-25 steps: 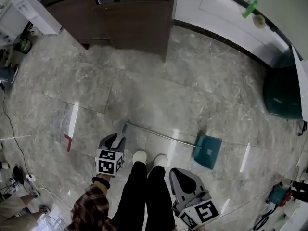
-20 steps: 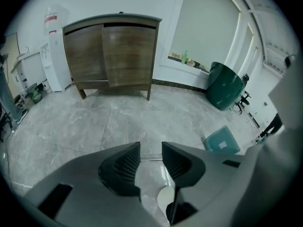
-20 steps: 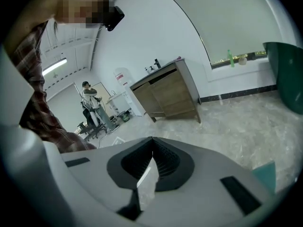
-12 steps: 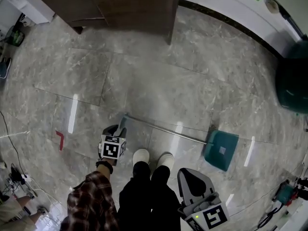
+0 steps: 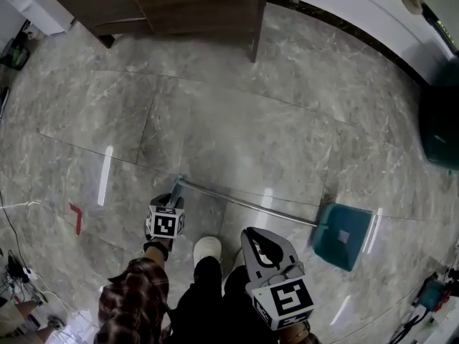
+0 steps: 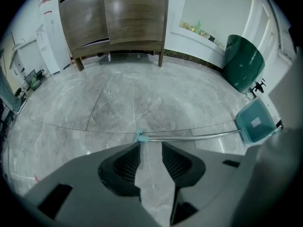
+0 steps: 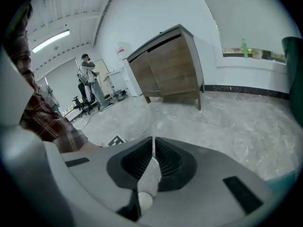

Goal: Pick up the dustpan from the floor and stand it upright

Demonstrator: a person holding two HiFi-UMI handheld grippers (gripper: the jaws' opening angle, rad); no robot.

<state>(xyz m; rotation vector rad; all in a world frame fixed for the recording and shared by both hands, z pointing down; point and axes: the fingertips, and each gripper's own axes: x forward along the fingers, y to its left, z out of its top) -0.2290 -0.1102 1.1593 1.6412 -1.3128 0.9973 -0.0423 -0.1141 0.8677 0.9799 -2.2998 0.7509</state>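
Head view: the dustpan [image 5: 343, 226] lies flat on the grey marble floor [image 5: 237, 127]. Its thin metal handle [image 5: 244, 202] runs from the teal pan to a teal end cap [image 5: 179, 183]. The left gripper [image 5: 174, 196] points steeply down, its fingers close by that cap. The right gripper [image 5: 259, 238] hangs beside the person's white shoe [image 5: 208, 248], with its fingers on the near side of the handle and the pan off to their right.

Left gripper view: the fingers [image 6: 129, 161] stand wide apart with only floor between them. The cap sits just beyond the tip of the finger at picture left, and the handle stretches rightward past the other fingertip to the pan. Well beyond the fingers stand a brown cabinet [image 6: 118, 18] and, to the right, a dark green bin [image 6: 244, 63].

Right gripper view: the fingers [image 7: 168, 162] are drawn narrow. The tips seem to meet, though the wide-angle view makes the last sliver hard to judge, and nothing is held. The cabinet stands ahead of the fingertips and a plaid sleeve [image 7: 42, 117] lies to their left.
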